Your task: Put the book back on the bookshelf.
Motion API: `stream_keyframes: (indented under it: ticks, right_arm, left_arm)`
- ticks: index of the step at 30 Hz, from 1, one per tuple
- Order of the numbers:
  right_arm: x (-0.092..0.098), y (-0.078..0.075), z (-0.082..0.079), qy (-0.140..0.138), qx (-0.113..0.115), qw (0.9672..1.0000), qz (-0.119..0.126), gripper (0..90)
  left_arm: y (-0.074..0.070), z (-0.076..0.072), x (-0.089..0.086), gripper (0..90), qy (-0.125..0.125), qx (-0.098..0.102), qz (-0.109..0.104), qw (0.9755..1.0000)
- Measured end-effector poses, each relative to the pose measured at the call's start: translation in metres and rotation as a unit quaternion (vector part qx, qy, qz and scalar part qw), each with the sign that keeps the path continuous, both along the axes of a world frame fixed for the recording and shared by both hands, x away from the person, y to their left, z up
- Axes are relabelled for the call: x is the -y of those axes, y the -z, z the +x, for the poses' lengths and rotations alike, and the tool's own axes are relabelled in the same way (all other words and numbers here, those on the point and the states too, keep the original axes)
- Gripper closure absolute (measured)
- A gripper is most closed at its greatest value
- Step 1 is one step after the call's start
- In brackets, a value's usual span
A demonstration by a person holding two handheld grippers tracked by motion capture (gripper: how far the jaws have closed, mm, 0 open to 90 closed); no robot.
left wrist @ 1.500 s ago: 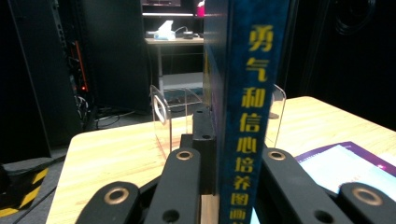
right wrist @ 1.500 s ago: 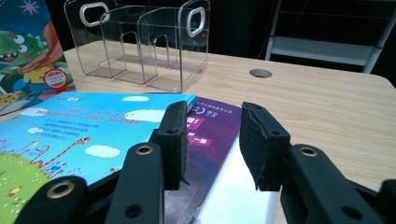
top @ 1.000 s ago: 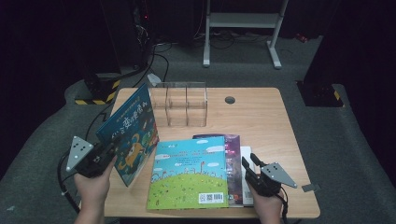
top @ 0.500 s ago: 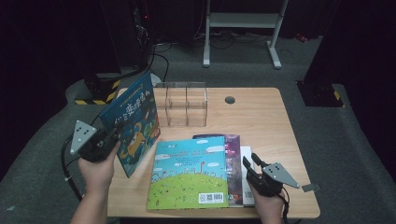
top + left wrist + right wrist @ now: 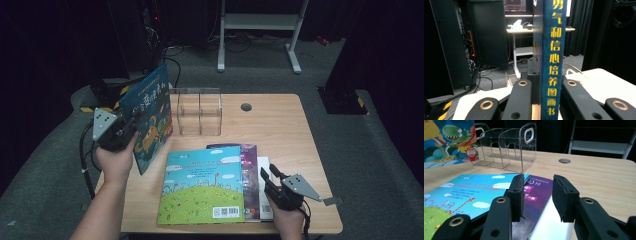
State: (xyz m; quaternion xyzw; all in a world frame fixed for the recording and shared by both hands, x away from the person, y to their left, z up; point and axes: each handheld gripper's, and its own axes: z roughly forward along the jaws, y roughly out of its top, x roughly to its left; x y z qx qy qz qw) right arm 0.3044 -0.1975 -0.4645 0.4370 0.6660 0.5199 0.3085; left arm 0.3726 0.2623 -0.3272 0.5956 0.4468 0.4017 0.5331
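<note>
A blue dinosaur picture book [image 5: 150, 120] stands almost upright above the table's left edge, with my left gripper [image 5: 131, 125] shut on its spine side. In the left gripper view the blue spine [image 5: 554, 62] with yellow characters rises between the jaws of my left gripper [image 5: 546, 85]. A clear acrylic book rack [image 5: 199, 112] stands just right of it. My right gripper [image 5: 267, 177] rests open at the front right, its jaws over a purple book [image 5: 536, 192] and a white one [image 5: 549, 220], with nothing gripped. A sky-and-grass picture book [image 5: 202, 185] lies flat on top of them.
The wooden table [image 5: 280, 130] has a round cable hole [image 5: 245, 106] behind the rack. The rack [image 5: 506, 147] has several slots. A white desk frame [image 5: 260, 25] and dark equipment cabinets stand on the floor beyond the table.
My left hand has lifted the blue book and tipped it from a slant to nearly upright, closer to the rack. The right gripper has stayed put.
</note>
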Motion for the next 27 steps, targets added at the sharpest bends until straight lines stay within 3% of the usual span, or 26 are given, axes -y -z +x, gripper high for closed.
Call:
stream_keyframes:
  ticks: [5, 9, 15, 19, 22, 27]
  right_arm:
    - [0.000, 0.002, 0.002, 0.003, -0.004, 0.9999, -0.011, 59.9]
    - [0.005, 0.000, 0.001, 0.033, 0.012, 0.9994, -0.003, 45.6]
    - [0.031, -0.012, 0.002, 0.072, 0.034, 0.9966, 0.019, 30.7]
    - [0.049, -0.019, 0.003, 0.082, 0.049, 0.9953, 0.020, 23.3]
    - [0.051, -0.023, 0.004, 0.067, 0.044, 0.9962, 0.032, 20.9]
    - [0.028, -0.024, 0.011, 0.016, 0.034, 0.9992, 0.015, 20.3]
  left_arm:
    - [0.000, 0.015, 0.001, 83.3, -0.006, -0.001, 0.001, 1.0000]
    - [-0.001, 0.021, 0.003, 83.3, -0.009, 0.000, 0.007, 0.9999]
    - [0.001, 0.025, 0.003, 83.3, -0.018, 0.005, 0.007, 0.9998]
    - [0.003, 0.027, 0.004, 83.3, -0.016, 0.005, 0.008, 0.9998]
    - [0.004, 0.029, 0.006, 83.3, -0.018, 0.007, 0.010, 0.9998]
    - [0.006, 0.034, 0.008, 83.3, -0.021, 0.005, 0.006, 0.9998]
